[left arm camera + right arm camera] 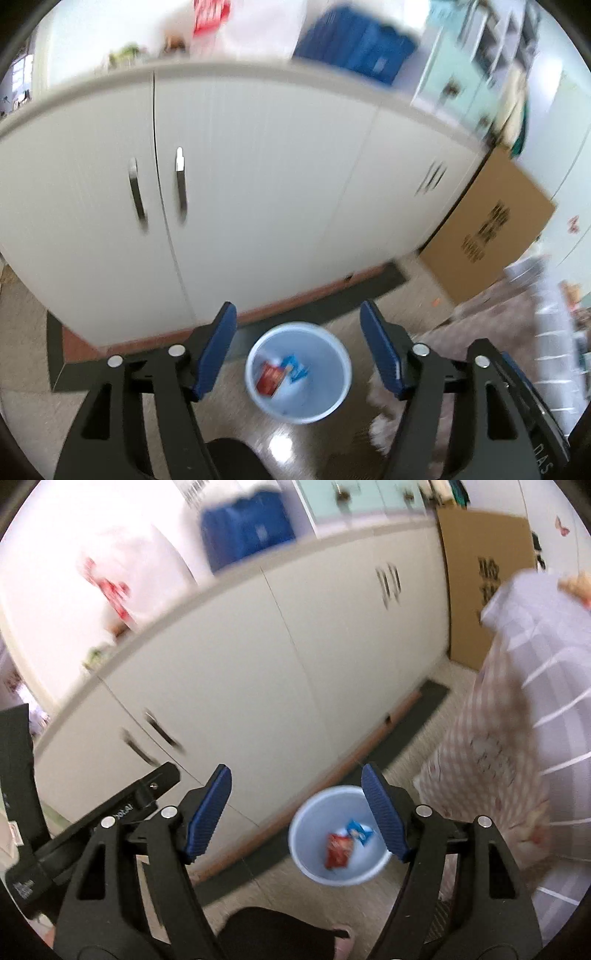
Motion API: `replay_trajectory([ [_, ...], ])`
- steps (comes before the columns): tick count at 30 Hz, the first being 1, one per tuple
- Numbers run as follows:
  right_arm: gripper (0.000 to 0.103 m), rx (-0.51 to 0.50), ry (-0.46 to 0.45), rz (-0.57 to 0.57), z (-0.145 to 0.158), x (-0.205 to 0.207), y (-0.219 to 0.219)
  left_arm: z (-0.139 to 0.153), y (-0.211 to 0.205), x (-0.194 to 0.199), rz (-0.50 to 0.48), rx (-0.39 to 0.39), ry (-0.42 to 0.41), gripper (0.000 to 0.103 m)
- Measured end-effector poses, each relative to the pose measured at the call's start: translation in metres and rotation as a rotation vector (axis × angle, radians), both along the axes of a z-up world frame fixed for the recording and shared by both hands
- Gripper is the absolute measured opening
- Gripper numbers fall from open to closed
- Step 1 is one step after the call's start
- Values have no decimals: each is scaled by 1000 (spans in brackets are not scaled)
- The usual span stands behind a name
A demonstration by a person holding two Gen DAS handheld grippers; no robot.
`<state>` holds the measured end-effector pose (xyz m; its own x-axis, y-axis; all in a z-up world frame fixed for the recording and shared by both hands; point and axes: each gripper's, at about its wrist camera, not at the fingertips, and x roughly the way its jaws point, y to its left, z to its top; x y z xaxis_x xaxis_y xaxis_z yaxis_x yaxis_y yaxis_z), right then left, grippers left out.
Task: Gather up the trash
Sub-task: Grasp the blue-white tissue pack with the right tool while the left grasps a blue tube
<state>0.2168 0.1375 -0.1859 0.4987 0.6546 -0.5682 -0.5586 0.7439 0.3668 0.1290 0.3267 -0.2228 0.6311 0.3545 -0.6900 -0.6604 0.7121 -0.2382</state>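
Observation:
A pale blue trash bin (332,402) stands on the floor below me, in front of a white cabinet. Inside it lie a red wrapper (270,378) and a blue and white wrapper (295,371). My left gripper (298,349) is open and empty, high above the bin. In the right wrist view the bin (314,867) holds the red wrapper (337,850) and the blue wrapper (358,830). My right gripper (296,812) is open and empty, above the bin and slightly left of it. The left gripper's body (110,812) shows at the left of that view.
A long white cabinet (240,192) with metal handles runs behind the bin, with a dark mat (332,302) at its foot. A cardboard box (487,229) leans at the cabinet's right end. A blue crate (358,40) sits on top. A checked and striped cloth (517,720) hangs at the right.

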Motion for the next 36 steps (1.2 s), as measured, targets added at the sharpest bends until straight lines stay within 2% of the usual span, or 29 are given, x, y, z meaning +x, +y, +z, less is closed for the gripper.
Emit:
replay_trajectory([
  [2,73,38,-46,-13,25,-11,-17,26,-17,-4,-28,29,-61,71],
  [5,75,51,-113,-118,58,-22,-59,56,-50,2,-100,51,-116,75],
  [7,76,64,-140,-183,69,-23,-88,70,-76,15,-154,69,-128,75],
  [10,77,55,-186,-322,85,-19,-148,85,-123,41,-292,73,-128,76],
  [13,77,15,-213,-470,84,-5,-212,89,-177,76,-460,57,-102,76],
  [17,77,44,-151,-673,69,4,-308,78,-243,126,-657,18,-40,76],
  [21,77,127,-45,-836,45,10,-389,61,-284,164,-729,-1,24,76],
  [27,77,231,92,-899,9,37,-445,50,-322,184,-795,50,43,76],
  [29,77,260,127,-900,1,47,-454,45,-332,195,-807,80,67,67],
  [31,77,296,149,-878,-2,60,-458,42,-333,203,-808,81,89,49],
  [35,77,312,164,-845,-4,81,-462,36,-330,217,-812,83,117,40],
  [36,73,299,168,-841,-4,87,-461,36,-330,219,-812,97,120,36],
])
